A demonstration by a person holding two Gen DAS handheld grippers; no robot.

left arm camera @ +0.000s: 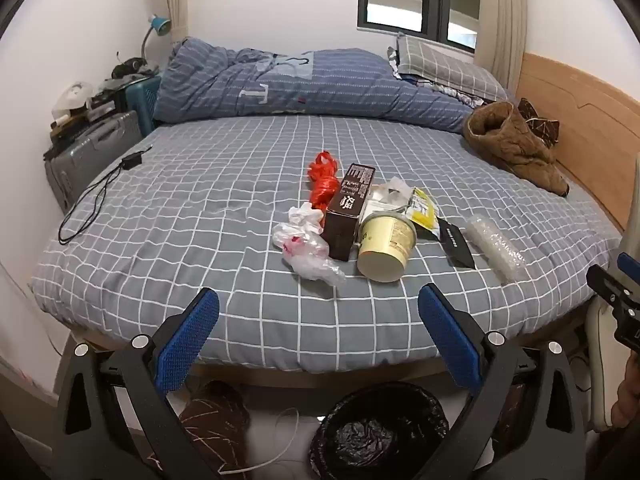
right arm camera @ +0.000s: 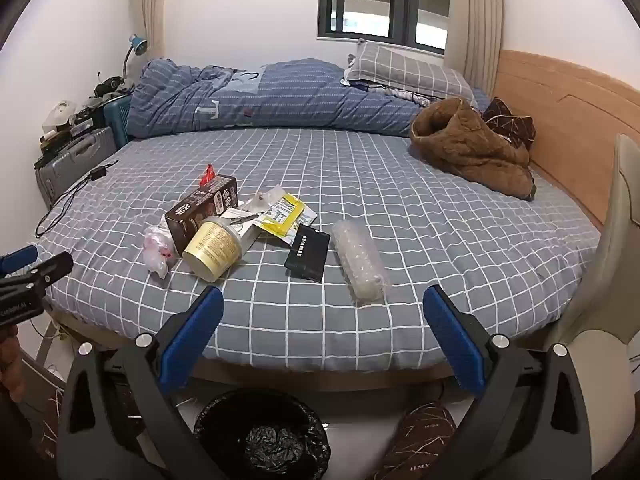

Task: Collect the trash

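Note:
Trash lies in a heap on the grey checked bed [left arm camera: 200,216]: a red plastic bag [left arm camera: 323,180], a brown box [left arm camera: 347,212], a crumpled white bag [left arm camera: 304,248], a cream paper tub [left arm camera: 386,246] on its side, a yellow wrapper [left arm camera: 424,208], a black card [left arm camera: 454,242] and a clear plastic roll [left arm camera: 496,248]. In the right wrist view the tub [right arm camera: 216,248], the box [right arm camera: 202,210], the black card [right arm camera: 308,254] and the roll [right arm camera: 360,264] show again. My left gripper [left arm camera: 318,312] and right gripper [right arm camera: 324,310] both hover open at the bed's near edge, holding nothing. A black-lined bin [left arm camera: 378,432] [right arm camera: 262,436] stands on the floor below.
A folded blue duvet [left arm camera: 304,80] and pillow [left arm camera: 440,64] lie at the back, a brown jacket [left arm camera: 516,144] at the right by the wooden headboard [left arm camera: 580,112]. A black cable [left arm camera: 96,192] trails at the bed's left. A suitcase [left arm camera: 88,156] stands beside it. Slippers [left arm camera: 216,424] lie on the floor.

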